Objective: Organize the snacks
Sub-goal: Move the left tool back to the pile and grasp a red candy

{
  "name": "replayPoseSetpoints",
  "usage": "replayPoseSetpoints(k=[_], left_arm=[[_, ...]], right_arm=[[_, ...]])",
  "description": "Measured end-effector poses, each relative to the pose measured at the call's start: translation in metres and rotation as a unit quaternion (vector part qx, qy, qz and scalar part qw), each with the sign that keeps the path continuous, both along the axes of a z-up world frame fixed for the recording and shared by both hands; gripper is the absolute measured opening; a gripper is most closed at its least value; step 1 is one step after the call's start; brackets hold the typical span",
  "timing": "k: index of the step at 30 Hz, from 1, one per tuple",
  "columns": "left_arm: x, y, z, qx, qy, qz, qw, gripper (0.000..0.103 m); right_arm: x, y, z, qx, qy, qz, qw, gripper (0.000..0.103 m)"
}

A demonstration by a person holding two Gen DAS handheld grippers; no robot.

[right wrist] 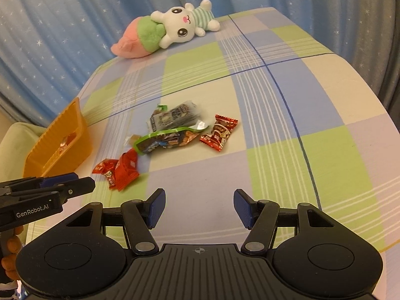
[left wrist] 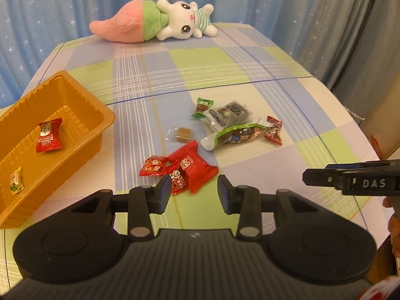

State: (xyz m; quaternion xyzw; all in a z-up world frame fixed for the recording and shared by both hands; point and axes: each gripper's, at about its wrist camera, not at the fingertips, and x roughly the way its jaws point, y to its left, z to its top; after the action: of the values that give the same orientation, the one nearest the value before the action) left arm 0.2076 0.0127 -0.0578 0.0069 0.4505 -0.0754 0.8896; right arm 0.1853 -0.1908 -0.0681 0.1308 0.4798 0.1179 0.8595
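- A table (left wrist: 250,57) covered in a blue, green and cream checked cloth is carrying everything; blue star-print curtains (left wrist: 50,12) are hanging behind its far edge.
- The left claw (left wrist: 194,192) is hovering over the near edge with its jaws parted and nothing between them.
- A cluster of red snack packets (left wrist: 185,167) is lying just beyond the left claw's fingertips, slightly to the left of the gap; whether the left fingertip is touching them cannot be told.
- The right claw (right wrist: 199,206) is also hanging over the near edge, jaws standing wider apart and empty, above bare cloth.
- A loose pile of snacks is sitting near the middle of the table, well ahead of both claws: a green-edged bag (left wrist: 235,135), a clear grey-printed packet (left wrist: 227,115), a small green-wrapped sweet (left wrist: 202,106) and a red-wrapped sweet (right wrist: 220,132) at the pile's right.
- A small brown sweet in clear wrap (left wrist: 182,133) is lying between the pile and the red packets.
- An orange plastic tray (left wrist: 82,95) is resting at the left edge of the table, holding a red packet (left wrist: 49,135) and a small yellow sweet (left wrist: 16,180).
- A plush rabbit hugging a pink and green radish (left wrist: 155,20) is lying along the far edge.
- In each view the other claw is poking in from the side, with fingers (right wrist: 11,247) of a hand wrapped around its handle.
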Motion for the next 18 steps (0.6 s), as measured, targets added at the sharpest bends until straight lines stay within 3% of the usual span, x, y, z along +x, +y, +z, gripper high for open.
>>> replayPoseSetpoints(k=[12, 18], left_arm=[[0.030, 0.023, -0.014, 0.013, 0.000, 0.046, 0.9988, 0.036], [0.055, 0.024, -0.029, 0.024, 0.002, 0.032, 0.9992, 0.036]], right_arm=[[0.012, 0.001, -0.008, 0.001, 0.011, -0.005, 1.000, 0.061], [0.016, 0.002, -0.012, 0.001, 0.018, -0.009, 1.000, 0.061]])
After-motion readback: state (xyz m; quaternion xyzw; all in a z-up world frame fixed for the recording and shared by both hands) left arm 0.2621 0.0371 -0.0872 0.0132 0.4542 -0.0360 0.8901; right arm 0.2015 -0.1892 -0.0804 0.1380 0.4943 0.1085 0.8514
